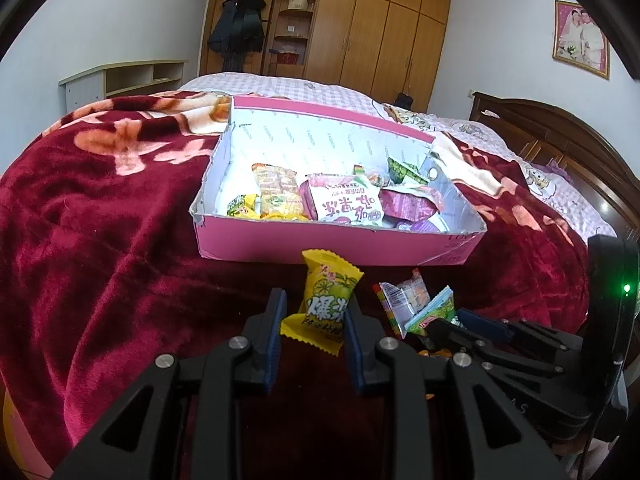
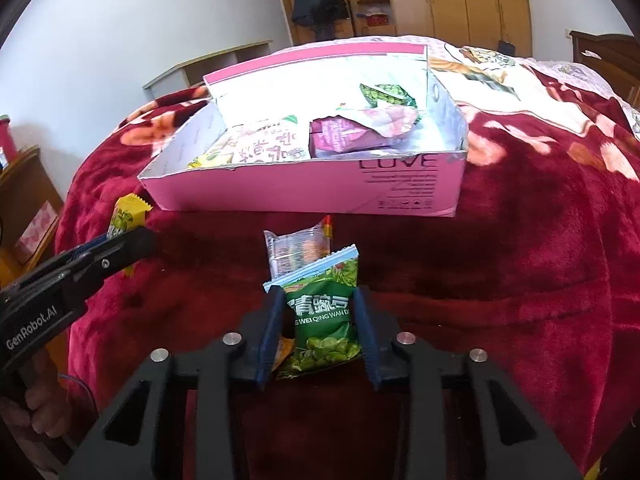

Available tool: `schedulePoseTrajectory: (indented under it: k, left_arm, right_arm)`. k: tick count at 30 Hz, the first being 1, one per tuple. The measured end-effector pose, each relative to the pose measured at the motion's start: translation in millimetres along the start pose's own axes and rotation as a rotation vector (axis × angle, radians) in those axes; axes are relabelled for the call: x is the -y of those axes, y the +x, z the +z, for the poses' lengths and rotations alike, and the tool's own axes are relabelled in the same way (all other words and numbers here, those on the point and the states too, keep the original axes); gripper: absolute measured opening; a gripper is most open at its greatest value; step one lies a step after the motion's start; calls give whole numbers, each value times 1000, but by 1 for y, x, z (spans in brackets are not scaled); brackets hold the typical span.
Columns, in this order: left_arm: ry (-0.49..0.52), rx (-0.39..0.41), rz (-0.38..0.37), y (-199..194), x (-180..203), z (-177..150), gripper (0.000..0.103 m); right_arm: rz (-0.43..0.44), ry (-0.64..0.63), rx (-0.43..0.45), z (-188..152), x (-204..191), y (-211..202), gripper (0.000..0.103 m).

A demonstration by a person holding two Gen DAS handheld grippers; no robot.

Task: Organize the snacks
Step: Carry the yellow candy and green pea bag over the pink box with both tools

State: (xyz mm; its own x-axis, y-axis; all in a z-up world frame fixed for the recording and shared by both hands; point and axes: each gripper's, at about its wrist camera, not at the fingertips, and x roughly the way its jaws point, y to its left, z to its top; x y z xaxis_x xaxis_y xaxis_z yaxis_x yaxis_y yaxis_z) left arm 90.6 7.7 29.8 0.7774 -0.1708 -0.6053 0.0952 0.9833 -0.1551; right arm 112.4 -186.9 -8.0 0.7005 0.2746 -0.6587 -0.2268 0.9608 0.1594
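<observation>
A pink cardboard box (image 1: pixel 336 246) with several snack packets inside sits on the red blanket; it shows too in the right wrist view (image 2: pixel 304 192). My left gripper (image 1: pixel 316 308) is shut on a yellow lime-candy packet (image 1: pixel 326 300), held upright just in front of the box; the same packet (image 2: pixel 126 216) appears at the left of the right wrist view. My right gripper (image 2: pixel 318 312) is shut on a green pea packet (image 2: pixel 324 324). A clear wrapped snack (image 2: pixel 296 252) lies on the blanket just beyond it, seen from the left as well (image 1: pixel 402 296).
The red floral blanket (image 1: pixel 100 220) covers a bed with a dark wooden headboard (image 1: pixel 560 136) at the right. Wooden wardrobes (image 1: pixel 380 24) stand behind. A hand (image 2: pixel 32 408) holds the left gripper's handle. An orange packet (image 2: pixel 285 350) peeks out beside the right gripper's left finger.
</observation>
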Motion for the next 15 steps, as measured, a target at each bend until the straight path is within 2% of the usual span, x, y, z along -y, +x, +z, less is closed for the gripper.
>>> schedulePoseTrajectory:
  k: [3,15]
  left_arm:
    - [0,4,0,-2,0,0,28]
    - [11,26,1,-9,4,4,28]
  right_arm:
    - [22,28,19,-1,3,-7,30]
    - [32,21,165,9,-3,-51,30]
